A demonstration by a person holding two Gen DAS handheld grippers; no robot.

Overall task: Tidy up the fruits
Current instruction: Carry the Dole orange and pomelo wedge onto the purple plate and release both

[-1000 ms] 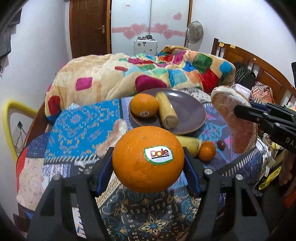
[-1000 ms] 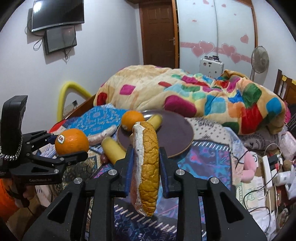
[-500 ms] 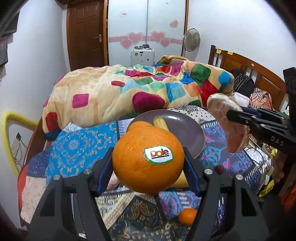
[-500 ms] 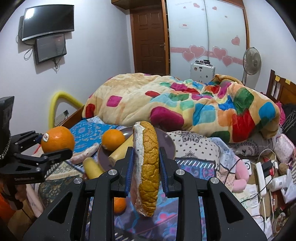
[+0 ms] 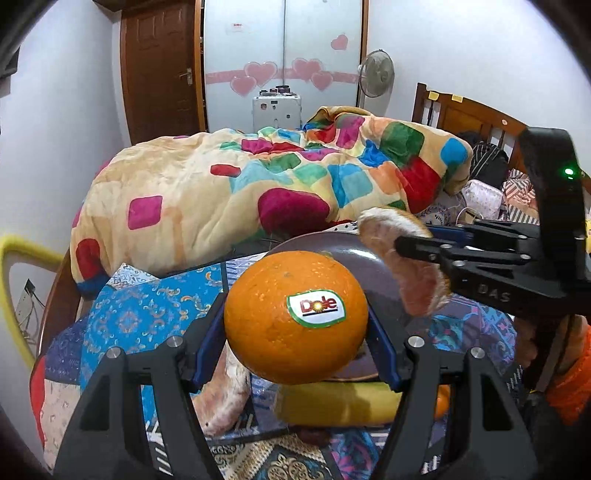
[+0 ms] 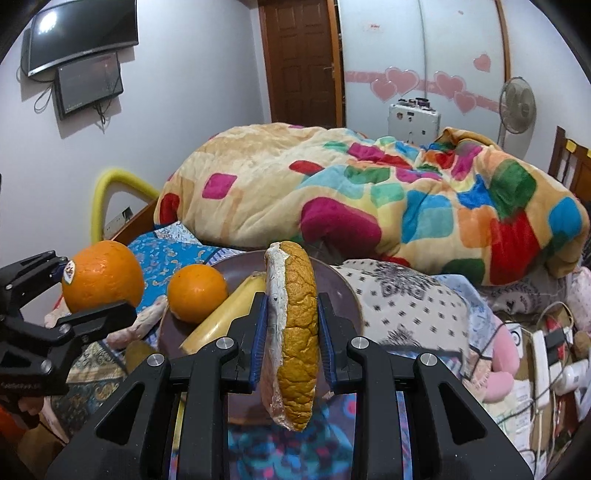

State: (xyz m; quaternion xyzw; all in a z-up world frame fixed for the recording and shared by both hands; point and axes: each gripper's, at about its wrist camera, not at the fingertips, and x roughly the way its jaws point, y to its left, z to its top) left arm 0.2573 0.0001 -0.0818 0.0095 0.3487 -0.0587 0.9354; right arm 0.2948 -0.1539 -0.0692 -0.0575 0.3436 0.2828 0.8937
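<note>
Both grippers have travelled forward toward the plate (image 6: 343, 295), which now sits much closer in each view than a second ago. Lowest in the left wrist view, the left gripper (image 5: 295, 325) is clamped on a large orange (image 5: 295, 317) with a sticker, filling the centre of the frame; under it lie a banana (image 5: 332, 406) and a pale bread piece (image 5: 221, 395) on the cloth. In the right wrist view the right gripper (image 6: 291, 328) pinches a slice of bread (image 6: 293, 332) edge-on at centre, hanging just in front of the plate, which already holds a small orange (image 6: 195, 293) and a second banana (image 6: 225, 317) at centre left. The likely trouble: the two grippers come in side by side and could knock together over the plate, or the big orange could roll off the shallow rim, since the plate rests on soft, uneven bedding. The slice may also flop out of such a narrow hold. Everything sits on a patterned blue bedspread (image 5: 147, 306); behind it a patchwork blanket (image 6: 369, 192) is heaped, then a wooden door (image 6: 303, 59) at upper centre, a fan (image 6: 517, 107) at right and a screen (image 6: 81, 33) at upper left.
</note>
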